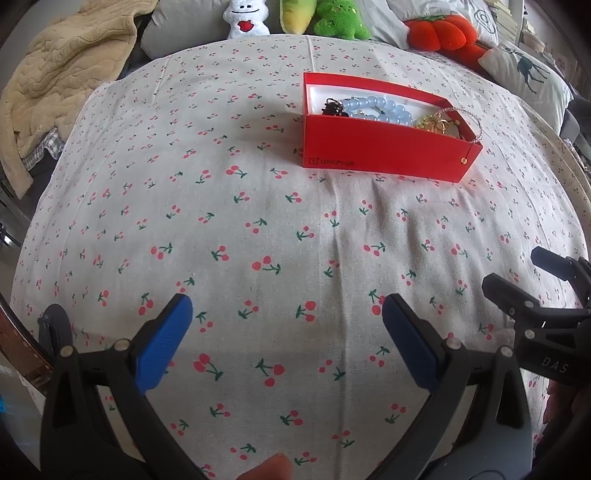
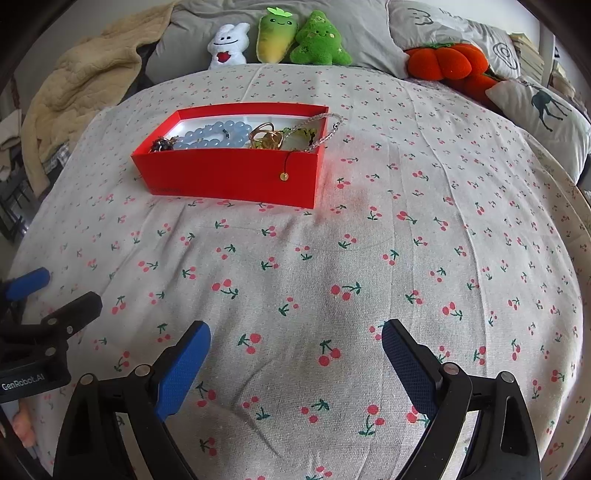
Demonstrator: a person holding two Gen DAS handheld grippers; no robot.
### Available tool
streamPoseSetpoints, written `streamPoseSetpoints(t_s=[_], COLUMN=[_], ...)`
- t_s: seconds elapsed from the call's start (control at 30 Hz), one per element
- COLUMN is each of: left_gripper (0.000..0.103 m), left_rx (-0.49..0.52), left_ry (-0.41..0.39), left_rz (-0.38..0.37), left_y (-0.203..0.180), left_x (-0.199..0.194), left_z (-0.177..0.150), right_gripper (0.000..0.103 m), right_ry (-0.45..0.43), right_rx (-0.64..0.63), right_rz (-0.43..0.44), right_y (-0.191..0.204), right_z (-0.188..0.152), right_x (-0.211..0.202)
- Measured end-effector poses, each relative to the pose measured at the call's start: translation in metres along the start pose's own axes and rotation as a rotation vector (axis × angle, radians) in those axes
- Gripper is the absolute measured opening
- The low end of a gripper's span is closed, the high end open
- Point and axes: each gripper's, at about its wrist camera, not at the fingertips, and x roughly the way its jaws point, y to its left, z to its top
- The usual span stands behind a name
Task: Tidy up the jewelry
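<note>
A red box sits on the cherry-print bedsheet, far ahead of both grippers. Inside lie a pale blue bead bracelet, a dark small piece, gold jewelry and a silver chain draped over the right rim, with a thin cord and bead hanging down the front wall. My left gripper is open and holds nothing. My right gripper is open too, low over bare sheet.
Plush toys line the head of the bed: white, yellow-green, green and orange. A beige blanket lies at the left, pillows at the right. The other gripper shows at each view's edge.
</note>
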Motion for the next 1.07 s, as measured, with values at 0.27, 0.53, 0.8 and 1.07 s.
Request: streamPoseSetpoints(t_s=[0.27,0.53,0.8,1.07], left_gripper=[0.102,0.102,0.102,0.102], left_rx=[0.000,-0.002,-0.002,-0.020], left_ry=[0.000,-0.001,0.010,-0.014], left_rz=[0.001,0.002,0.010,0.028], left_y=[0.000,0.000,0.000,-0.001], left_x=[0.000,0.000,0.002,0.008], left_z=[0.000,0.000,-0.001,-0.003], right_gripper=[0.095,0.095,0.095,0.095], right_ry=[0.000,0.003,0.004,0.001], right_rx=[0.003,0.002,0.001,0.030], right_rz=[0.001,0.000,-0.001,-0.011], right_y=[0.000,0.000,0.001,0.011], right_z=[0.000,0.000,0.000,0.001], right_x=[0.000,0.000,0.000,0.008])
